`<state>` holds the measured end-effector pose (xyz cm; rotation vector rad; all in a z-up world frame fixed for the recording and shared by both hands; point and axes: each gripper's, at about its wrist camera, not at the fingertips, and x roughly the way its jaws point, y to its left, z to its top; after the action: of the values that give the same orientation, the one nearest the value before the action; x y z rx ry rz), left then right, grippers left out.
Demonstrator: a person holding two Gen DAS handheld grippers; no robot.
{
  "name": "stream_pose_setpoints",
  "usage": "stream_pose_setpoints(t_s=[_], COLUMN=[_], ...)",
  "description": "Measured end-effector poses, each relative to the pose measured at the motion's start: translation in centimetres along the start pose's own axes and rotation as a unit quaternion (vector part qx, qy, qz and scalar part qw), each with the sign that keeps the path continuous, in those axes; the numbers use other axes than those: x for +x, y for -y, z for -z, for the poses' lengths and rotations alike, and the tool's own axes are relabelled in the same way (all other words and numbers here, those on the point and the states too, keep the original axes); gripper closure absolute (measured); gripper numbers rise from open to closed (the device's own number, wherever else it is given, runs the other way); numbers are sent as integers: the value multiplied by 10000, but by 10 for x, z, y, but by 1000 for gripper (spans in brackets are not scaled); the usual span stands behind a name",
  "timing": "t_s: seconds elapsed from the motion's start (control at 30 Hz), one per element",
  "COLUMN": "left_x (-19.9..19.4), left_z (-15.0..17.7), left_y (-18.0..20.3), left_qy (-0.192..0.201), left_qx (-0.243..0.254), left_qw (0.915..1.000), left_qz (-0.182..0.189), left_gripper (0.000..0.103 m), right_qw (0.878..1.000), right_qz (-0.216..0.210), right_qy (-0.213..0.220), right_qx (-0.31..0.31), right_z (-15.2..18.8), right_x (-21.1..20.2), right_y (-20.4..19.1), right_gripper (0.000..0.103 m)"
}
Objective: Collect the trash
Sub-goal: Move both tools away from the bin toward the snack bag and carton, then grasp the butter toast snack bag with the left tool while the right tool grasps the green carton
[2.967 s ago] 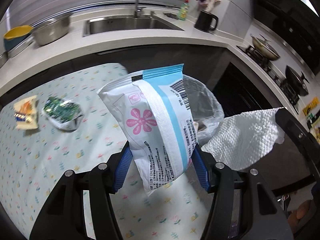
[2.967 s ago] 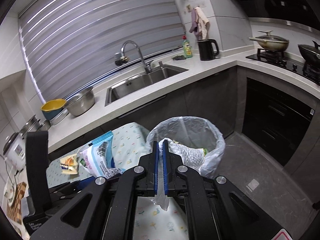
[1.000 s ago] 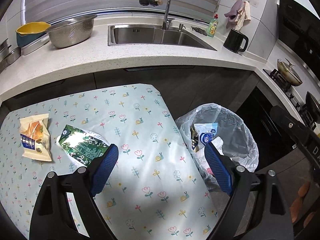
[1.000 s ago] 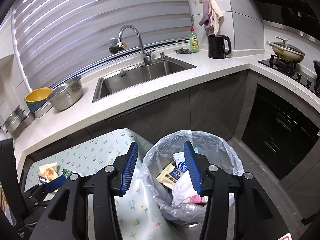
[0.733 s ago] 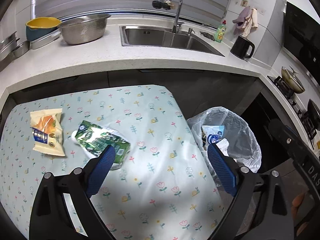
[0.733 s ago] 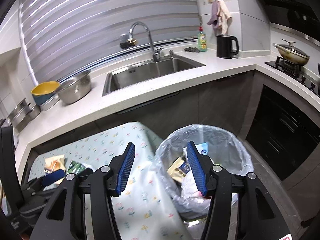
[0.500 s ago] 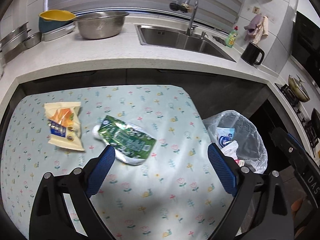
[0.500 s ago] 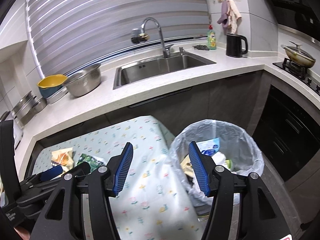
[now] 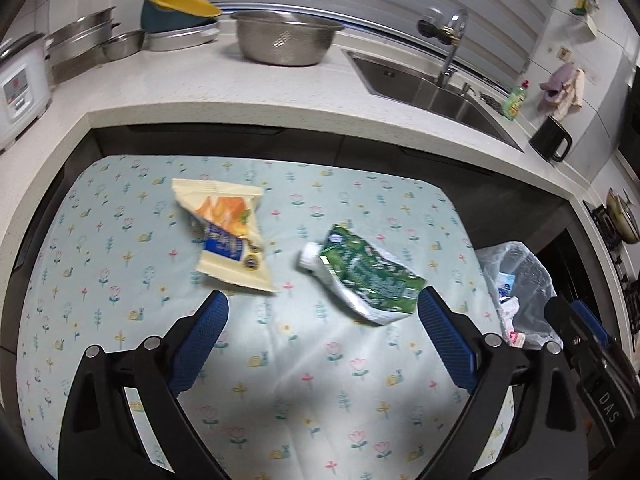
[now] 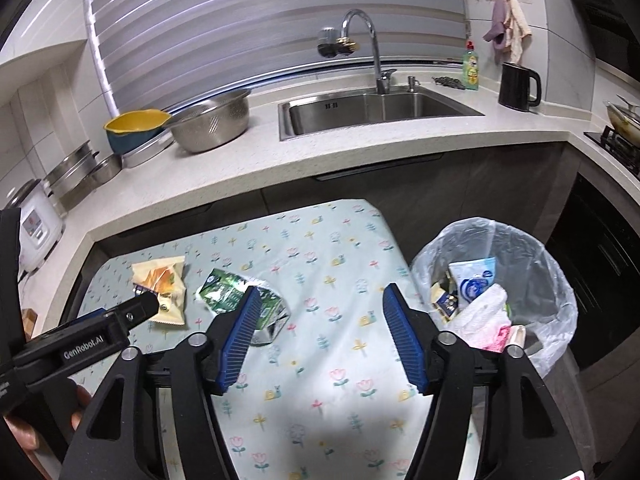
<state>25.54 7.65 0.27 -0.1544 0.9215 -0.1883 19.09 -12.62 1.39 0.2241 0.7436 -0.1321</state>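
A cream and orange snack wrapper [image 9: 226, 236] and a crumpled green pouch [image 9: 368, 276] with a white cap lie on the floral tablecloth [image 9: 280, 380]. My left gripper [image 9: 322, 316] is open and empty, above the cloth just short of both. My right gripper [image 10: 320, 312] is open and empty over the table's right part; the green pouch [image 10: 236, 296] sits by its left finger and the wrapper [image 10: 162, 284] further left. The lined trash bin [image 10: 548, 264] stands right of the table, holding a blue-white packet, a paper towel and other wrappers.
A white counter [image 10: 240, 172] wraps behind the table, with a sink [image 10: 376, 114], a steel colander [image 10: 212, 120], a yellow bowl [image 10: 134, 122], a black kettle [image 10: 518, 86] and a rice cooker [image 9: 20, 84]. A stove with pans [image 10: 620, 124] is at the far right.
Both grippers let go of the blue-white packet and the paper towel into the bin, opened, and swung left from the bin toward the table. The wrapper and green pouch now sit ahead of my left gripper.
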Motion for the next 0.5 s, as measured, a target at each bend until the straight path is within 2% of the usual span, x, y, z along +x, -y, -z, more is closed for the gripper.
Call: stream_pose_setpoints(t_s=[0.2, 0.5], left_x=[11, 44], left_z=[-5, -15], left_y=[-33, -68], left_qy=[-59, -209], left_qx=[-275, -545], left_qw=[9995, 9976], left_qz=[-150, -361], left_gripper=[12, 12], right_qw=[9996, 9976], right_qz=[-71, -137], right_qy=[-231, -674], right_qx=[-140, -66], right_z=[8, 18], right_x=[31, 92], right_y=[-26, -41], right_gripper=[39, 39])
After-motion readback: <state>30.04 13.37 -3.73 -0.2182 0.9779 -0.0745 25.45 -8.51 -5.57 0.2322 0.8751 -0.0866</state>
